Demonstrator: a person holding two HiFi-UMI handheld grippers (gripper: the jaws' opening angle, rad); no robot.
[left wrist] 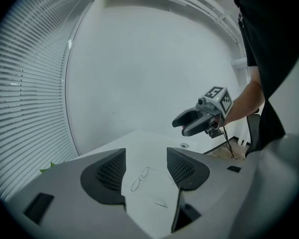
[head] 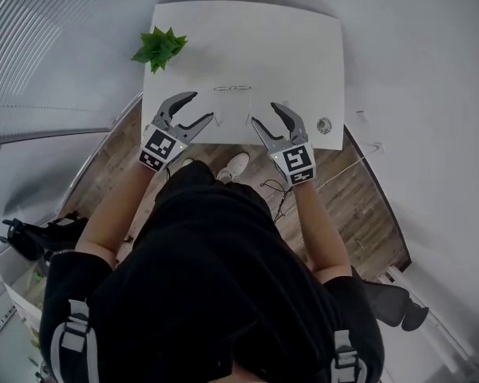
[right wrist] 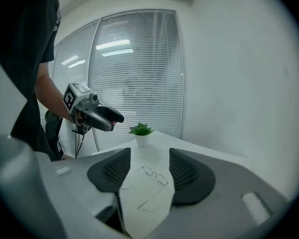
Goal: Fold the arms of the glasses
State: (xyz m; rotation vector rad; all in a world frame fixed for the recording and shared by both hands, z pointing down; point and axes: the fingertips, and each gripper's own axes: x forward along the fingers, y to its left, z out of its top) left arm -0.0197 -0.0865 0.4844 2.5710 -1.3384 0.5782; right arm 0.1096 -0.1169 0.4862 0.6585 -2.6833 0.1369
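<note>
Thin wire-rimmed glasses (head: 233, 88) lie on the white table (head: 303, 54) with both arms unfolded and pointing toward the near edge. My left gripper (head: 201, 107) hovers open at the near left of them, by the tip of the left arm. My right gripper (head: 265, 113) hovers open at the near right. Neither touches the glasses. In the left gripper view the glasses (left wrist: 139, 178) show between the spread jaws of the left gripper (left wrist: 146, 171), with the right gripper (left wrist: 192, 123) beyond. In the right gripper view the glasses (right wrist: 156, 175) lie ahead of the right gripper (right wrist: 149, 171), and the left gripper (right wrist: 102, 117) is at the left.
A small green plant (head: 160, 48) in a white pot (right wrist: 141, 141) stands at the table's far left corner. A round grommet (head: 324, 125) sits near the right front corner. Window blinds (right wrist: 134, 68) run behind the table, and wood floor (head: 359, 206) lies below its near edge.
</note>
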